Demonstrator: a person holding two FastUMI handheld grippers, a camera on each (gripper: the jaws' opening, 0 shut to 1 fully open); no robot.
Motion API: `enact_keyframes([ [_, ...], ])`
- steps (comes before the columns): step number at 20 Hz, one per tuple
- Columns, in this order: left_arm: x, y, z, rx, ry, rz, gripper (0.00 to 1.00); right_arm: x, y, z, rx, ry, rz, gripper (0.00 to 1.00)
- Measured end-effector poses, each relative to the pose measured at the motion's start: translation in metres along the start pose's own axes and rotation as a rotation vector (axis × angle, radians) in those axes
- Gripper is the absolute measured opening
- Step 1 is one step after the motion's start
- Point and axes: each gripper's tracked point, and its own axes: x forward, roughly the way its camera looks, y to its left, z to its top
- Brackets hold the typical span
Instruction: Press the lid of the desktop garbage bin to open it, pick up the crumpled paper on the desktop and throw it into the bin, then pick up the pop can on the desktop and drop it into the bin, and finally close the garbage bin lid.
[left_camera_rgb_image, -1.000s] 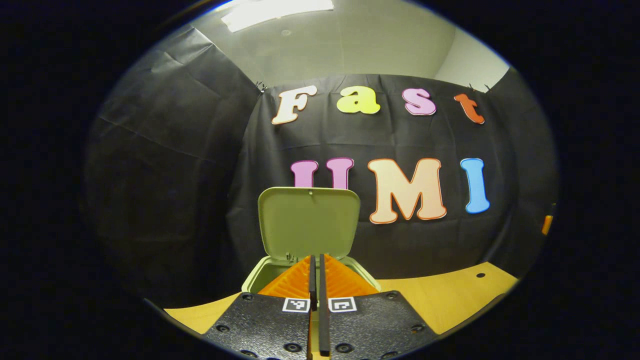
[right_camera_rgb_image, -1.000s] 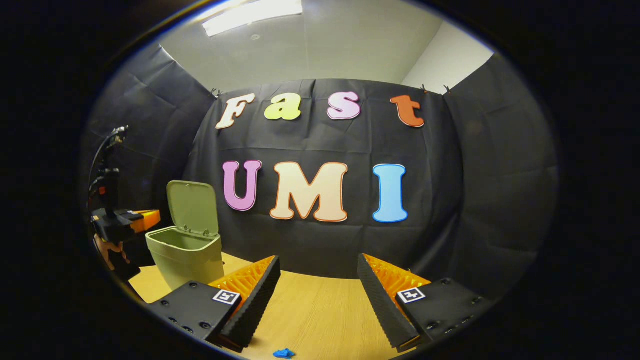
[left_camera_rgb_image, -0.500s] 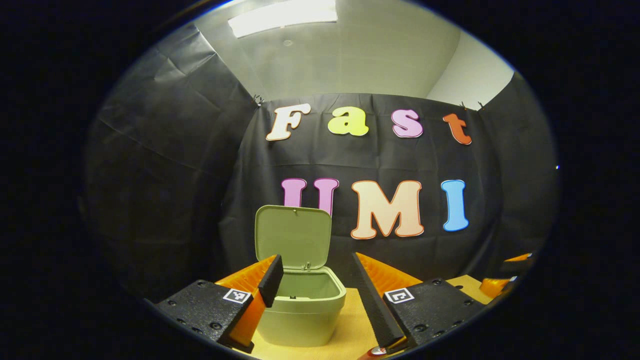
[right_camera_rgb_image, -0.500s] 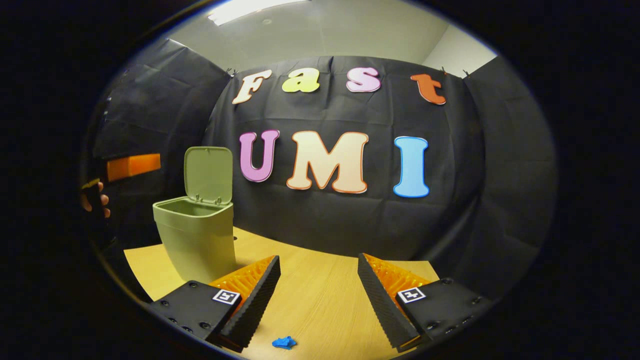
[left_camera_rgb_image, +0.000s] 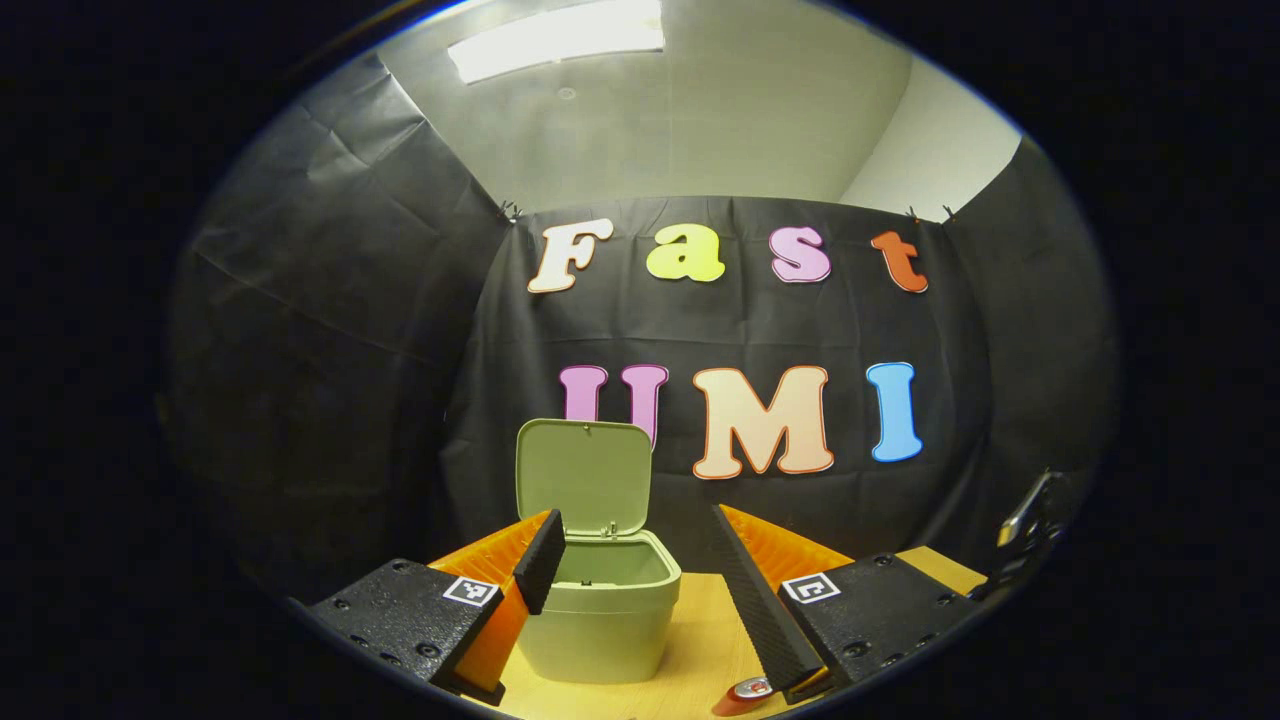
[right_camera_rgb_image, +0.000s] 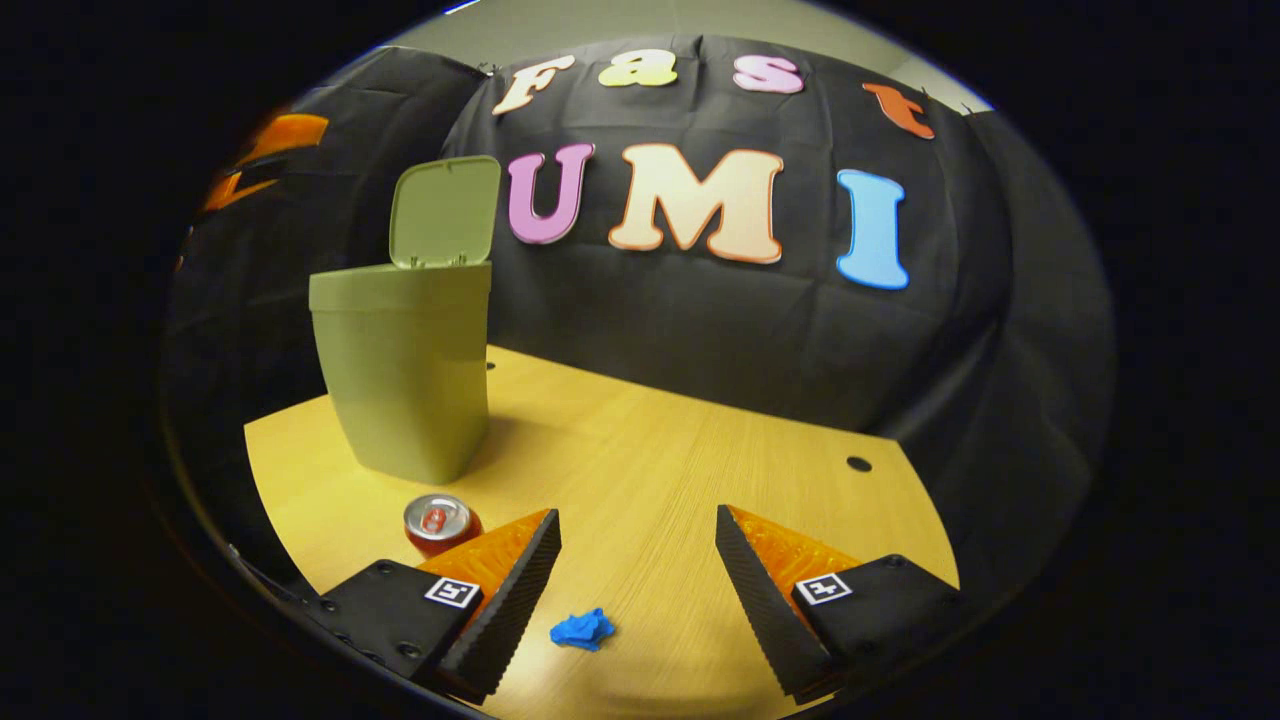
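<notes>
One bin (right_camera_rgb_image: 405, 370), one crumpled paper (right_camera_rgb_image: 582, 630), one pop can (right_camera_rgb_image: 438, 521).

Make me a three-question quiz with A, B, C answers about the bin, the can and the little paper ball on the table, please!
1. Where is the crumpled paper?
A. On the table, between the right hand-held gripper's fingers
B. Inside the bin
C. On top of the can

2. What colour is the crumpled paper?
A. White
B. Blue
C. Green

3. How is the garbage bin's lid?
A. Shut flat
B. Lying on the table
C. Standing up, open

Answers:
1. A: in the right gripper view the paper lies on the wooden table, low between the two open fingers.
2. B: it is bright blue against the yellow wood.
3. C: the lid stands upright behind the bin's open mouth, while the pop can stands on the table in front of the bin.
</notes>
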Motion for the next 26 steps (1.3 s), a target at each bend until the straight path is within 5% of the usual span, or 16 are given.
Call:
enact_keyframes([
  [8,-0.017,0.009,0.004,0.034,0.010,0.004,0.87,0.023,0.013,-0.104,0.069,0.233,0.002,0.97],
  [12,-0.022,0.015,0.008,0.034,0.010,0.013,0.87,0.021,0.027,-0.124,0.092,0.289,0.032,0.68],
  [15,-0.025,0.019,0.007,0.033,0.011,0.020,0.87,0.021,0.030,-0.124,0.117,0.292,0.041,0.32],
  [17,-0.027,0.020,0.003,0.024,0.018,0.020,0.87,0.019,0.034,-0.125,0.121,0.296,0.049,0.24],
  [26,-0.025,0.019,0.001,0.005,0.024,-0.001,0.87,0.010,0.019,-0.058,0.096,0.143,0.035,0.27],
])
